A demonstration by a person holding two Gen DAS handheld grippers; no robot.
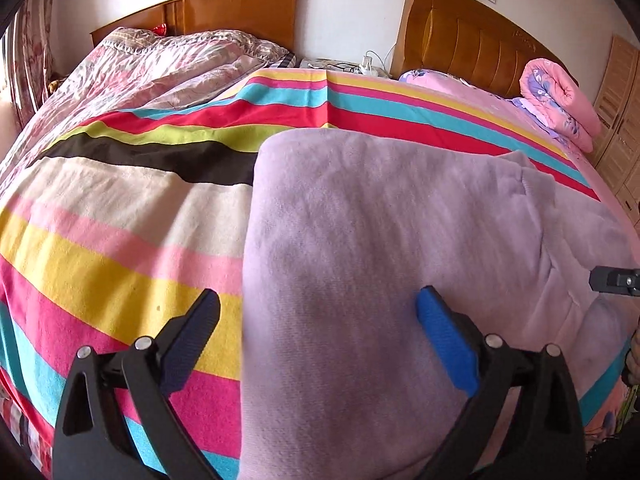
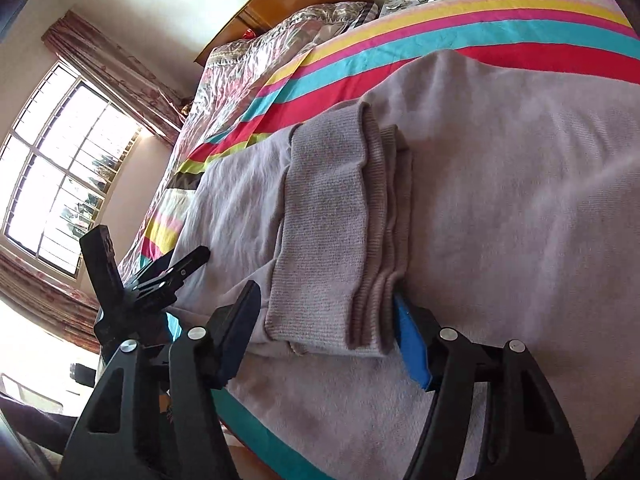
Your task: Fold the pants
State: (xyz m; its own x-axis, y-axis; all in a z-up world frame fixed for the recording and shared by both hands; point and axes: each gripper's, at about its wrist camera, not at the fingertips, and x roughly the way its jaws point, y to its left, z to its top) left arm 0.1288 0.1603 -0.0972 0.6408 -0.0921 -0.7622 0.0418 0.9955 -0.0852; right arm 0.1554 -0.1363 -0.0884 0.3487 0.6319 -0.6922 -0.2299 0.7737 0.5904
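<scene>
Pale lilac fleece pants [image 1: 380, 240] lie spread flat on a striped bed sheet [image 1: 120, 240]. My left gripper [image 1: 320, 320] is open, hovering over the pants' left edge near the bed's front. In the right wrist view, the ribbed cuffs [image 2: 332, 240] of the pant legs lie stacked on top of the pants [image 2: 520, 200]. My right gripper [image 2: 324, 320] is open, its fingers on either side of the near end of the cuffs, touching or nearly touching them. The left gripper also shows in the right wrist view [image 2: 172, 272], and the right gripper's tip shows at the left wrist view's right edge [image 1: 616, 280].
A second bed with a pink floral quilt [image 1: 160, 68] lies on the left. A rolled pink quilt [image 1: 560, 100] sits by the wooden headboard [image 1: 472, 36]. A nightstand with cables [image 1: 344, 66] stands between the beds. A window [image 2: 60, 168] is on the left, wardrobe [image 1: 620, 92] on the right.
</scene>
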